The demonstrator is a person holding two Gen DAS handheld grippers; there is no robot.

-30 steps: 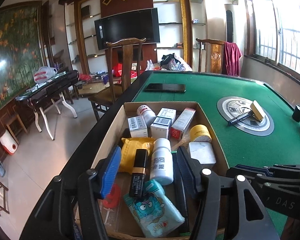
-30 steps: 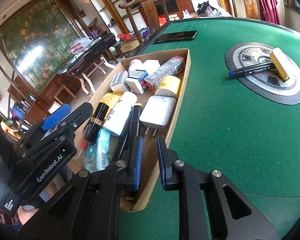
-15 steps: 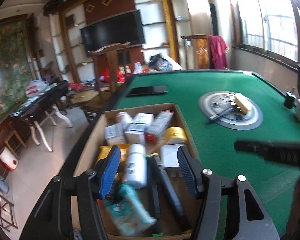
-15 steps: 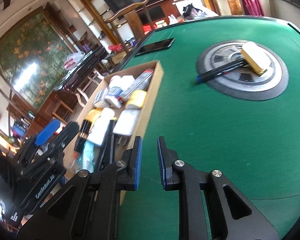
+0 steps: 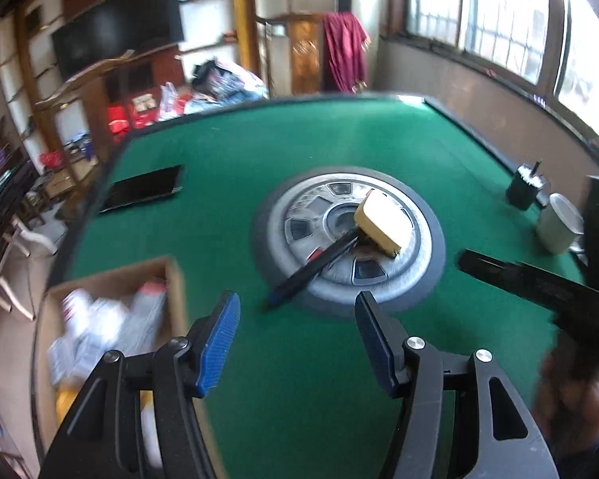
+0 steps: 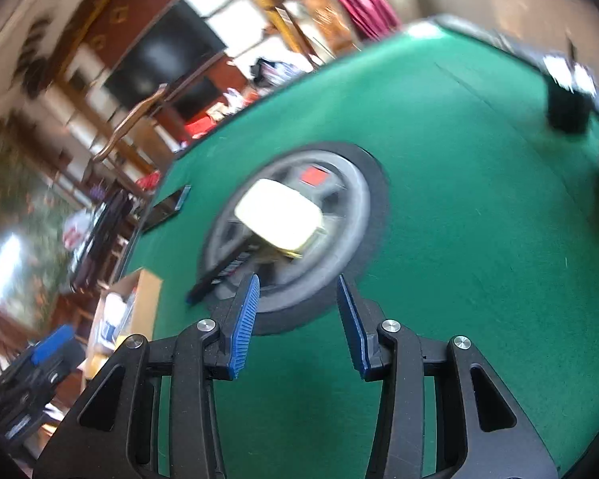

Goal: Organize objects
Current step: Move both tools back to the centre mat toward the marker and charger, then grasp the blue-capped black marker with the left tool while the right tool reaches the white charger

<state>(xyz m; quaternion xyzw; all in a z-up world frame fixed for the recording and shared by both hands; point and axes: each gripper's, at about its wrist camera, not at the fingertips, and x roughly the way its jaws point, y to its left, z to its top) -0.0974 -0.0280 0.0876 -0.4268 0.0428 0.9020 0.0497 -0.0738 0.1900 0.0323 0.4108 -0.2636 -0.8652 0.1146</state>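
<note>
While both grippers point toward the middle of the green felt table [image 5: 259, 151], the two things left to sort lie on the round grey hub [image 5: 349, 239] there: a pale yellow block [image 5: 381, 219] with rounded corners, and a dark pen [image 5: 315, 265] that runs under its near end and sticks out over the hub's rim onto the felt. The cardboard box [image 5: 175, 279], already full of small packages, stands at the table's left edge, well apart from them.

The right gripper [image 6: 297, 319] is opening its jaws and nothing is between them; the left gripper [image 5: 295, 339] is released too, wide and empty.

I think the main risk is the pen. It looks thin, smooth and round, so it may roll off the raised hub if a finger touches it from the side. Because the block seems to rest partly on the pen, lifting one could drag or flip the other. The block looks hard and smooth, so the ribbed blue pads [image 6: 243, 315] may slip on its curved edges. Both views are blurred, so a hurried grasp may miss.
</note>
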